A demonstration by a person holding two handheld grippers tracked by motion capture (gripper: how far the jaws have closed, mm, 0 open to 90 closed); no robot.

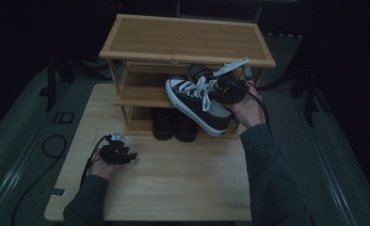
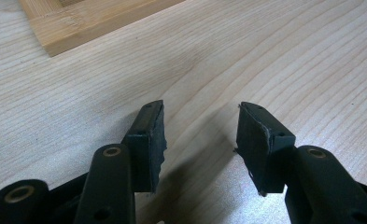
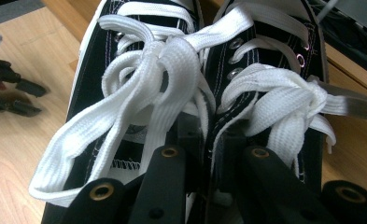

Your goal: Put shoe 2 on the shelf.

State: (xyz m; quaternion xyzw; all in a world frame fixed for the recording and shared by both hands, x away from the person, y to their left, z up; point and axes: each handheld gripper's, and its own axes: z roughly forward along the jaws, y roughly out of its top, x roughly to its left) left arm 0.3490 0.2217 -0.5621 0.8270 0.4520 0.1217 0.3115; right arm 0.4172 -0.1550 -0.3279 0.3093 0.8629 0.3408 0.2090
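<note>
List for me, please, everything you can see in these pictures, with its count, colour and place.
Sneakers: two, black canvas with white soles and white laces, held side by side in front of the rack's middle shelf.
Dark shoes: two, black, on the rack's bottom shelf.
Shoe rack: one, light wood, three shelves, at the far end of the table.
Table: one, pale wood, under the rack.
Cable: one, black, on the floor left of the table.
Left gripper: one, black, jaws apart, low over the table's left side.
Right gripper: one, black, jaws closed on the sneakers' inner collars.
Sleeves: two, dark grey, entering from the bottom of the high view.
</note>
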